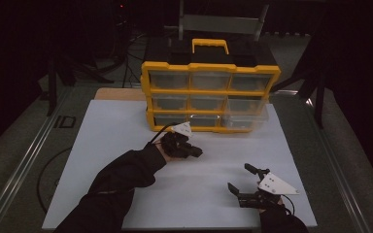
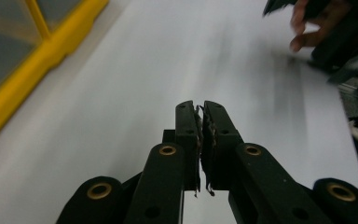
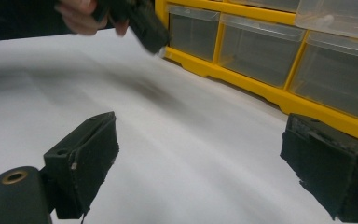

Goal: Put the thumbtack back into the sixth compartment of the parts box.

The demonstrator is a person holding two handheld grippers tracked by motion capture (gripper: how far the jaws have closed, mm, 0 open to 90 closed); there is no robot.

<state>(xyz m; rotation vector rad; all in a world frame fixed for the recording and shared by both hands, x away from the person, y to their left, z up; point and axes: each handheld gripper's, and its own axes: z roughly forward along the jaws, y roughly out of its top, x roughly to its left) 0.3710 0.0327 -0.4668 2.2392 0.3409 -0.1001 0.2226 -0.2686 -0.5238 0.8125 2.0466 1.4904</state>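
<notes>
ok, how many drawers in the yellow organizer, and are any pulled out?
9, in a three-by-three grid in the organizer. Top row, middle row and bottom row hold three each. The bottom right drawer sticks out; the others sit flush.

Left gripper (image 1: 197, 152) — jaws pressed together, nothing between them — reaches forward on a dark-sleeved arm; right gripper (image 1: 239, 178) sits low and near, jaws spread wide and empty.

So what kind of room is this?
Probably a workshop or lab. A yellow drawer box for small parts stands on a white board, a person holds a gripper tool in each hand, the left gripper shut, and dark stands and cables sit behind.
</notes>
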